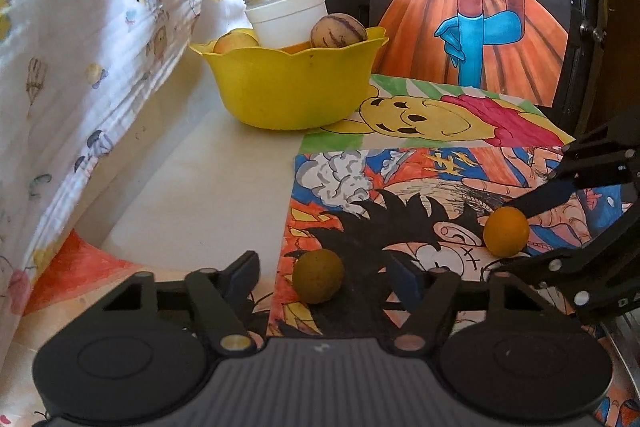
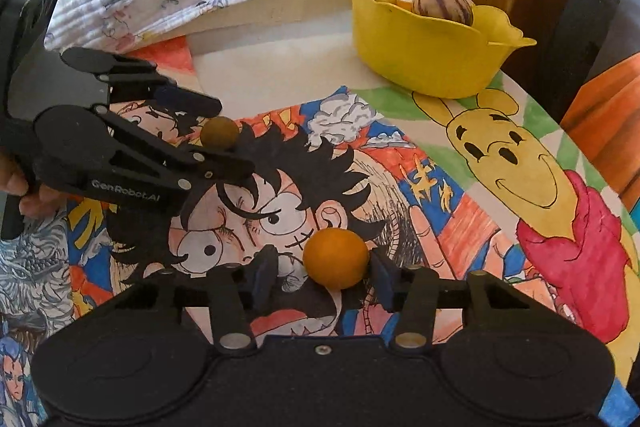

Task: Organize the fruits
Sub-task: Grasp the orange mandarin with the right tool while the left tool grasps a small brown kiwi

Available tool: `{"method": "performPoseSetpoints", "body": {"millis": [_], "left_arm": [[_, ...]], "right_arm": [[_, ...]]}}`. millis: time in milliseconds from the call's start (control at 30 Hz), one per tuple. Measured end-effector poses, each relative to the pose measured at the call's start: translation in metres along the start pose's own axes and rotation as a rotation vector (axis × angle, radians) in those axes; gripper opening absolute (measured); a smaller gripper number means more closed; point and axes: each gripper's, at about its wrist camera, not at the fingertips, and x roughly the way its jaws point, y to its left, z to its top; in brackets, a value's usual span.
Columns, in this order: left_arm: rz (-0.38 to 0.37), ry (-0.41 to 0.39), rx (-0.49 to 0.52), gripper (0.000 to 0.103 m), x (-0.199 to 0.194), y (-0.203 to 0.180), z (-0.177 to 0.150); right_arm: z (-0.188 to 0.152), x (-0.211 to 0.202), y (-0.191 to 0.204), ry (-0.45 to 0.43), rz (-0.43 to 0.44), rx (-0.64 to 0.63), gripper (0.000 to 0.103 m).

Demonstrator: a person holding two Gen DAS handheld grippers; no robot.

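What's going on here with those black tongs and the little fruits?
A person is tidying fruit with a pair of handheld tongs. The left tongs are open around a brownish-green fruit, and the right tongs are open around an orange fruit. Both fruits sit on the cartoon drawings, neither lifted yet. At the back, a yellow bowl already holds a striped fruit and others.

Daylight from the rear window, soft shadows, fisheye-warped edges, mild blur
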Motion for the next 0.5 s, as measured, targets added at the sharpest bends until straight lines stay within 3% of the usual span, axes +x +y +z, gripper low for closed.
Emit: {"method": "performPoseSetpoints", "body": {"millis": [200,267,367,500], "left_arm": [[0.021,0.003,0.019,0.054,0.002,-0.0043,-0.0013],[0.027,0.001,0.02,0.041,0.002,-0.0044,-0.0011],[0.036,0.003,0.026,0.031,0.0018,-0.0059,-0.0002],[0.056,0.015,0.036,0.029,0.0009,-0.0091,0.0013]], "right_arm": [[0.0013,0.0007,0.0002,-0.003,-0.009,-0.003,0.043],[0.0017,0.0007,-0.0002,-0.006,-0.015,-0.004,0.04],[0.0022,0.0012,-0.0024,-0.008,-0.016,0.005,0.037],[0.0028,0.0004,-0.0037,-0.006,-0.011,0.016,0.037]]}}
